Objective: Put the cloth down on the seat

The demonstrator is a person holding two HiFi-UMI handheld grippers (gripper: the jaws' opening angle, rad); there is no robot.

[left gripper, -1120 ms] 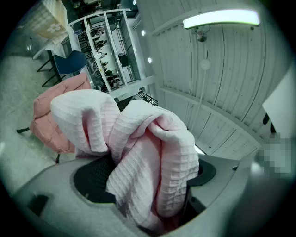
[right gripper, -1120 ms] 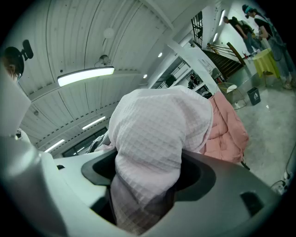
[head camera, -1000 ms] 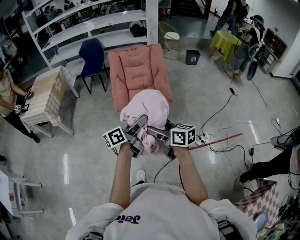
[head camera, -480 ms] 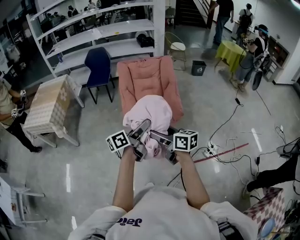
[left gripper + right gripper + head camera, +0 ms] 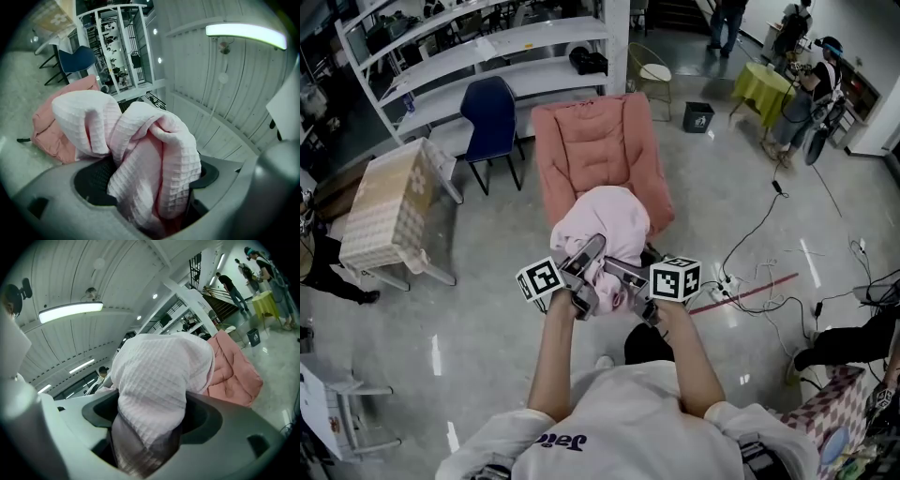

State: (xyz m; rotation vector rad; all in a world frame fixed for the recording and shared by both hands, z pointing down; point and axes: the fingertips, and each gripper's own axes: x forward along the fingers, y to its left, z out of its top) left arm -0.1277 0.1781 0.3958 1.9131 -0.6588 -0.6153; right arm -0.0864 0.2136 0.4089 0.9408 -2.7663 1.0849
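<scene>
My left hand-held gripper and right hand-held gripper are both clamped on the pale pink waffle-weave cloth. It hangs bunched in the air, just before the salmon-pink padded armchair. I should bring it over the seat, lower it, then release (not sooner). Both forearms reach forward, close together.

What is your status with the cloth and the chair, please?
Left gripper, right gripper: both shut on cloth. Cloth bunched, held before the pink chair, not down. Cables on floor, off the chair.
</scene>
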